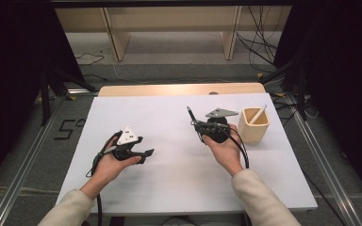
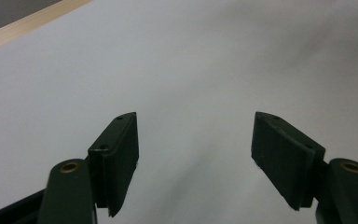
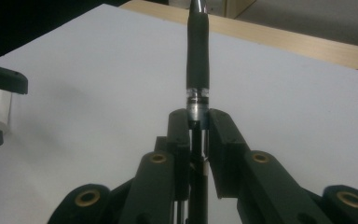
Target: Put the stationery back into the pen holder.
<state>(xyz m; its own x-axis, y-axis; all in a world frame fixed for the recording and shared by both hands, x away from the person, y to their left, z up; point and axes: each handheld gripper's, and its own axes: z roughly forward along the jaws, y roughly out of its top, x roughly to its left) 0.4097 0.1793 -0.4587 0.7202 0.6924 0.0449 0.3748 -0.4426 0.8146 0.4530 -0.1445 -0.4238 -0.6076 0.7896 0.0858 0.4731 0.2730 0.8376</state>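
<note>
You hold the pen (image 3: 198,60) tight in the right gripper (image 3: 198,122), left gripper (image 2: 193,154) wide and empty, so next carry it carefully to the cup (image 1: 253,126).

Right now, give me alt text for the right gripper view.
The right tool is shut on a black pen, which points away over a white table. A wooden edge runs along the far side.
</note>
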